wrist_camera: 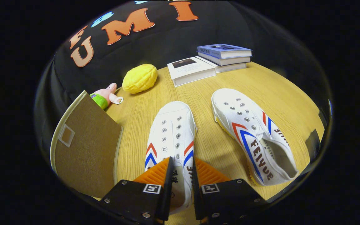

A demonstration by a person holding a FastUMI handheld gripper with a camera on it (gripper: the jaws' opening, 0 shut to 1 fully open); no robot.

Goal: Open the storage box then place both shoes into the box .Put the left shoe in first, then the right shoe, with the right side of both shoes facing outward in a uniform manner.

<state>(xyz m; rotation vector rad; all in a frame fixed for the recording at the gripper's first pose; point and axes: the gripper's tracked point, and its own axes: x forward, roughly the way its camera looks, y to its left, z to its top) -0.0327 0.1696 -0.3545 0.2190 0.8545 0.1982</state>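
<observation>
Wooden table (pixel 205 93), tool (pixel 181 168) clenched on near shoe (pixel 172 131), toe pointing away, second shoe (pixel 252 134) beside, angled.

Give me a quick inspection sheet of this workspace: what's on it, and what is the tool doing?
Surface: wooden table, light grain.
Job's things: brown fabric storage box beside the tool, lid side facing the camera; near white sneaker with its heel between the fingers; second white sneaker lying apart on the other side.
Clutter: yellow lemon-shaped toy, pink plush toy behind the box, books at the far edge.
Tool: tool closed around the near sneaker's heel.
Cables: nothing seen.
Surroundings: black cloth wall.
</observation>
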